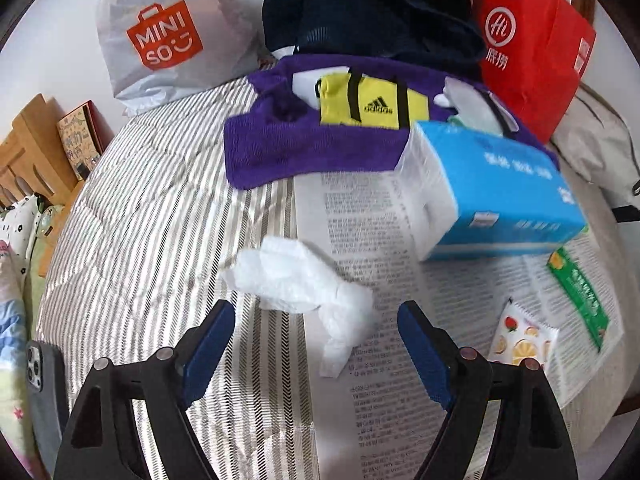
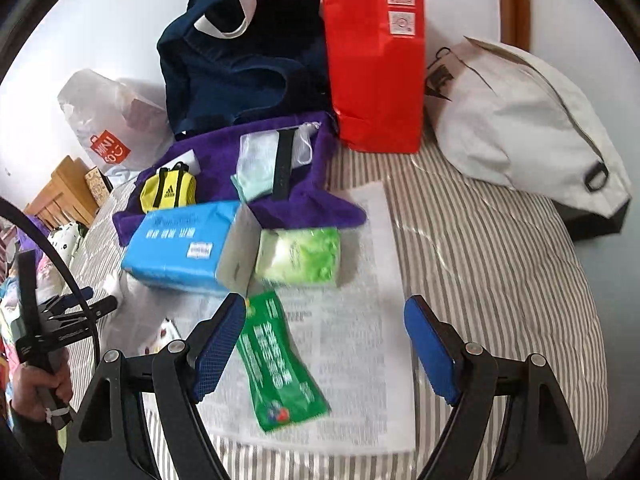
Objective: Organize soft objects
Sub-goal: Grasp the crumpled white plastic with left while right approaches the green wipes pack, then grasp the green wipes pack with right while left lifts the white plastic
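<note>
Nearest my left tongs (image 1: pixel 316 324), which are spread wide with nothing between the pads, lies the crumpled white tissue (image 1: pixel 298 280), sitting just ahead at twelve o'clock, half on the striped bed cover (image 1: pixel 132 216) and half on the printed sheet (image 1: pixel 372 240). I judge this wad is the step in hand: I would lower the tongs straight over its thick middle, let both pads bracket the bulk rather than the thin tail, and squeeze gently, since it will crush and could slip out by a loose flap. Its long axis runs from about ten o'clock to four o'clock, the fat end up-left, the thin tail trailing toward the tongs. Behind it at one o'clock the blue tissue pack (image 1: pixel 492 196) rests with its long axis from eleven to four, one end on the purple towel (image 1: pixel 304 148). My right tongs (image 2: pixel 325 320) are likewise released, hovering over the green sachet (image 2: pixel 276 360), whose long axis points from eleven to five; I cannot tell whether its left pad touches the sachet
</note>
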`<action>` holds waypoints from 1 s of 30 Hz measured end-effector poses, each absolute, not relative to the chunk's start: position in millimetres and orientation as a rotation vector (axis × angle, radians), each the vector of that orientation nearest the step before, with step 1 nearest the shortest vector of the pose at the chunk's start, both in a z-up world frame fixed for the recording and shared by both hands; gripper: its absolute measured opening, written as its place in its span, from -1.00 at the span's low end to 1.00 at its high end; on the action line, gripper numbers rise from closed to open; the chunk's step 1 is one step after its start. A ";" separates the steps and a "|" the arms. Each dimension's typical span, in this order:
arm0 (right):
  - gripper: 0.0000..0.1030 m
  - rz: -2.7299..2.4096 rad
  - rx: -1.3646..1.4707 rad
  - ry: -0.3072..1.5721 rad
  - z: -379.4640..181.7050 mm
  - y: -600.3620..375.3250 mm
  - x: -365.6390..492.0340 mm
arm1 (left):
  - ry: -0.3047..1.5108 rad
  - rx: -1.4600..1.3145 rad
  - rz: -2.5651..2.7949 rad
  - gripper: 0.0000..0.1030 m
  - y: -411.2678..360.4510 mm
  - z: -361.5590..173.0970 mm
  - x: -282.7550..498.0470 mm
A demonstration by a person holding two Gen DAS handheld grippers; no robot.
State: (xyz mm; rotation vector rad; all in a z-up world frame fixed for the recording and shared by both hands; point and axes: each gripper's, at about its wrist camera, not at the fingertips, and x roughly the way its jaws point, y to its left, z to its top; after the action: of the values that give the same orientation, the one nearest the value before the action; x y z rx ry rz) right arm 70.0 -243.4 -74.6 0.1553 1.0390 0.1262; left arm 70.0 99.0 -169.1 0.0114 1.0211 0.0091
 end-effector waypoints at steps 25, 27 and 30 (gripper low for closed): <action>0.58 0.199 0.052 1.077 -117.1 -212.4 76.4 | 0.960 -0.109 -0.041 -0.55 95.8 -160.6 69.2; 0.58 0.188 0.071 1.066 -119.1 -212.0 90.0 | 0.961 -0.115 -0.049 -0.55 94.3 -160.4 70.8; 0.61 0.196 0.098 1.078 -127.8 -209.2 109.3 | 0.976 -0.121 -0.051 -0.55 95.2 -163.0 72.8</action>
State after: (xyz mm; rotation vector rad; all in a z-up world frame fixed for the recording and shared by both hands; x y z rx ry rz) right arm 109.3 -209.2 -127.8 0.0979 1.0777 0.1964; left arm 72.8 95.2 -163.0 -0.1213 0.9764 -0.0514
